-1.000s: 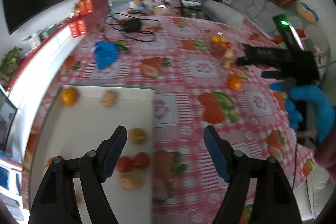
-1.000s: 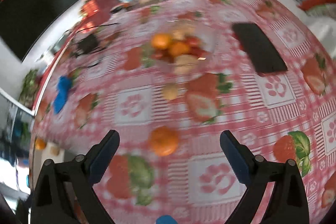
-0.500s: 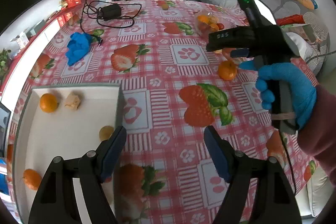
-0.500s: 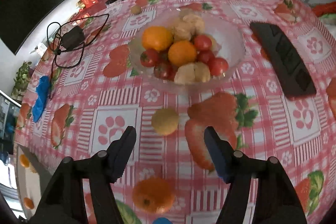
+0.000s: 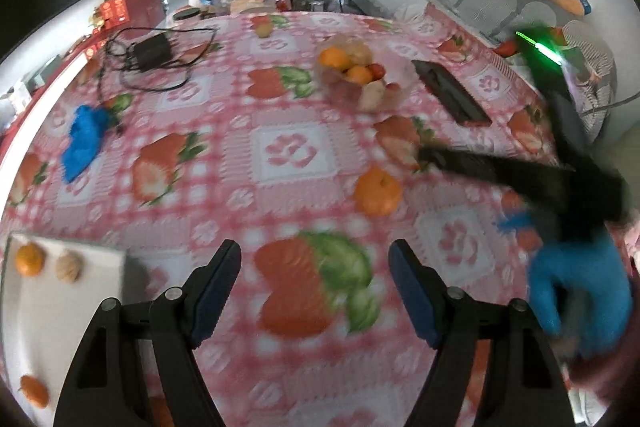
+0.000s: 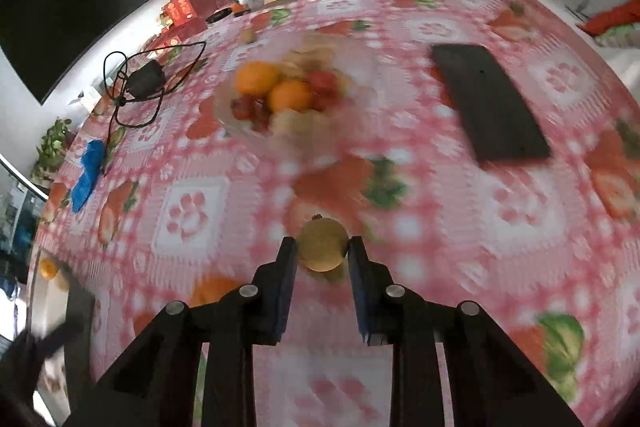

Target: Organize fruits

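My right gripper (image 6: pixel 322 255) has its jaws closing on a small yellow-brown fruit (image 6: pixel 322 239), and both pads press its sides just above the strawberry tablecloth. A glass bowl (image 6: pixel 236 125) of oranges, tomatoes and pale fruits stands beyond it. One loose orange (image 5: pixel 377 190) lies on the cloth ahead of my left gripper (image 5: pixel 316 261), which is open with nothing between its fingers. The white tray (image 5: pixel 60 311) at lower left holds two oranges and a pale fruit. In the left wrist view a blue-gloved hand (image 5: pixel 576 287) carries the blurred right gripper (image 5: pixel 430 155).
A black tablet (image 6: pixel 490 107) lies flat to the right of the bowl. A charger with a looped cable (image 5: pixel 150 47) and a crumpled blue glove (image 5: pixel 86 135) sit on the left side of the table. A sofa runs past the table's right edge.
The right gripper went from wide open to shut on the yellow-brown fruit. The left gripper swung right, from above the tray to over the cloth, still open.
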Demonstrator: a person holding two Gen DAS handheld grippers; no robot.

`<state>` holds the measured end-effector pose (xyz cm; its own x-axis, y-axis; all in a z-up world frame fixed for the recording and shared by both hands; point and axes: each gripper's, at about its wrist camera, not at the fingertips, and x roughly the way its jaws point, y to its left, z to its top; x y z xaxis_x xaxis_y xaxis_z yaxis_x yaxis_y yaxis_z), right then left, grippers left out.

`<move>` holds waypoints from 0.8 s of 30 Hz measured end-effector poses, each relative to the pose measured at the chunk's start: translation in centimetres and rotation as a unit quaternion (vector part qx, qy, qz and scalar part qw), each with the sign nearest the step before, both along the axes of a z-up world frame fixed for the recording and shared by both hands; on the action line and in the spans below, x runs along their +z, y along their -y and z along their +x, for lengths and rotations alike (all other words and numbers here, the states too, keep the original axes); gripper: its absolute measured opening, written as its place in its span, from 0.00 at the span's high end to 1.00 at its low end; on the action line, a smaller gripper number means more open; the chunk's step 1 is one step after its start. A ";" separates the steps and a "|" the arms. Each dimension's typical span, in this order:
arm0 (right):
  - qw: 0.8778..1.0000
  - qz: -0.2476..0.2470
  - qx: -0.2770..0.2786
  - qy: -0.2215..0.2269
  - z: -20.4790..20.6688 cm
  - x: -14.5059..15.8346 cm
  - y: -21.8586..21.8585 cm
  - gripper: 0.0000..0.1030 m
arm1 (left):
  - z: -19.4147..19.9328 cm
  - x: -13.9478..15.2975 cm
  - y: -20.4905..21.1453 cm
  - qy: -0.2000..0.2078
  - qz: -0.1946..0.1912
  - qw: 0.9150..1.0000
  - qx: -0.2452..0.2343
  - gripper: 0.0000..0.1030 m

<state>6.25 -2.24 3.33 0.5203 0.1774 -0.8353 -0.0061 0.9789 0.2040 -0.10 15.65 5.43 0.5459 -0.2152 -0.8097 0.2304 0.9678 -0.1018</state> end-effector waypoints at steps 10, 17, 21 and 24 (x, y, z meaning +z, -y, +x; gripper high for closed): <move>1.000 0.001 -0.024 0.007 -10.0 0.7 5.5 0.73 | 5.1 -4.0 5.2 -0.020 0.016 1.000 0.016 0.30; 1.000 -0.021 -0.008 0.021 -14.1 0.2 4.1 0.73 | 2.1 -4.0 4.6 -0.018 0.021 1.000 0.013 0.60; 1.000 -0.016 0.003 0.024 -16.0 -0.7 2.6 0.73 | -3.3 -4.1 2.1 -0.005 0.035 0.999 0.035 0.60; 0.999 -0.018 0.003 0.029 -17.5 -1.3 1.6 0.73 | -8.1 -4.2 -0.2 0.005 0.040 0.997 0.059 0.60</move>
<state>-11.26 -3.81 1.99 0.5662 0.1510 -0.8103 -0.0232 0.9856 0.1674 -8.18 15.86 1.24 0.5710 -0.0842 -0.8166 0.1149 0.9931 -0.0220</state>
